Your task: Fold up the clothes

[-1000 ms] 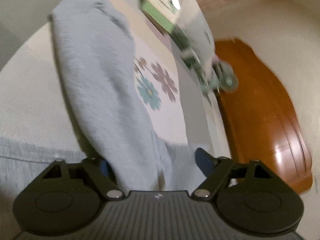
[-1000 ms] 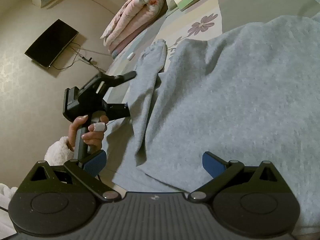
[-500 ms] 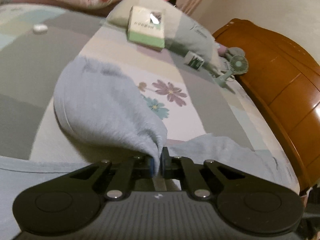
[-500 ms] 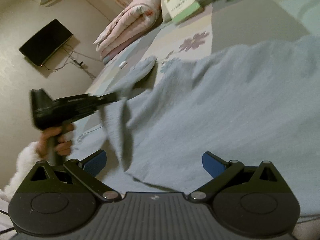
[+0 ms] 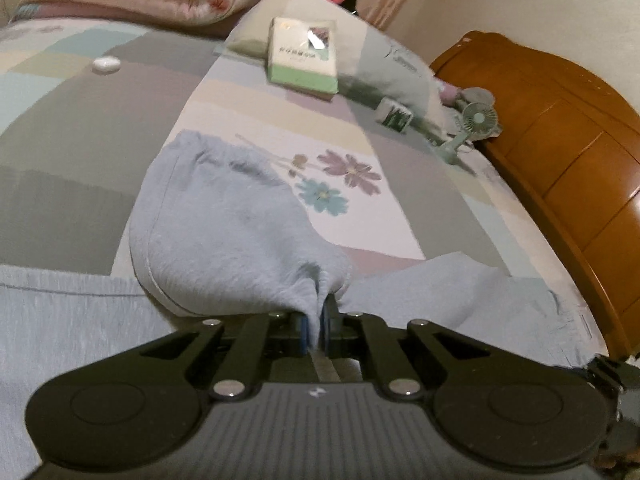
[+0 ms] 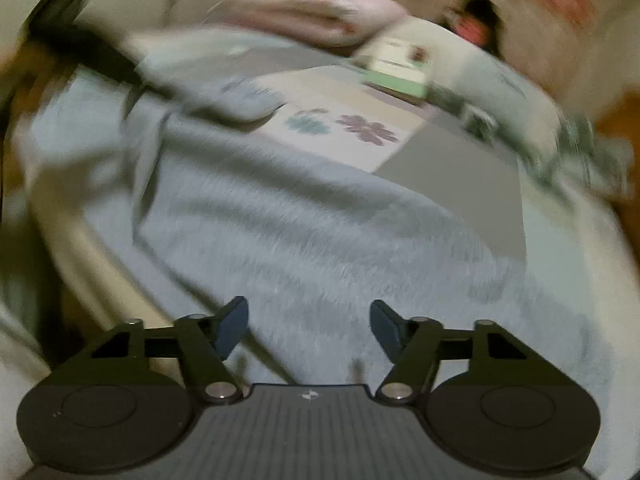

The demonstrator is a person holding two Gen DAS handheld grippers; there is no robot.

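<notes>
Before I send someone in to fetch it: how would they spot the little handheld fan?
Start at the orange-brown wooden headboard on the bed's right side. At its foot, beside the pale pillow, lies the mint-green handheld fan. Its round grilled head and slim handle distinguish it from the small dark-printed box beside it.

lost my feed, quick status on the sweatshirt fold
Left gripper shut on sweatshirt sleeve. Right gripper open over sweatshirt body. Nothing on the fabric.
</notes>
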